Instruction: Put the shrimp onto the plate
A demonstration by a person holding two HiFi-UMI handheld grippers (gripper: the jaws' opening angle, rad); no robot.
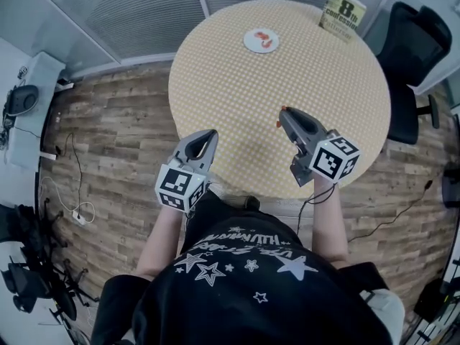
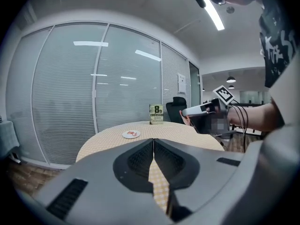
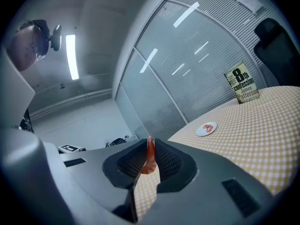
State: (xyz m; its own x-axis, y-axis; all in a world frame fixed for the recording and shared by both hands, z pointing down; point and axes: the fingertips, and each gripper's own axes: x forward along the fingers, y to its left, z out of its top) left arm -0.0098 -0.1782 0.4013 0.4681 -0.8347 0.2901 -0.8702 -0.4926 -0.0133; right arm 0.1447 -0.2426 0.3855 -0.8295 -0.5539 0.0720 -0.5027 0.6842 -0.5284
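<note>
The right tongs (image 1: 283,111) are clenched on a shrimp (image 3: 149,156), low in the middle of the right gripper view. The shrimp stands up and down between them. Its thin end points up and its fat curled end hangs at the bottom. It is held over the checked surface (image 1: 237,92), a little right of the middle in the head view. The left tongs (image 1: 211,132) are pressed together with nothing in them, at the near edge of the surface. The white plate (image 1: 251,44) sits well apart from both, near the top of the head view, with something red (image 1: 265,39) on it. A book (image 1: 342,11) stands at the upper right.
</note>
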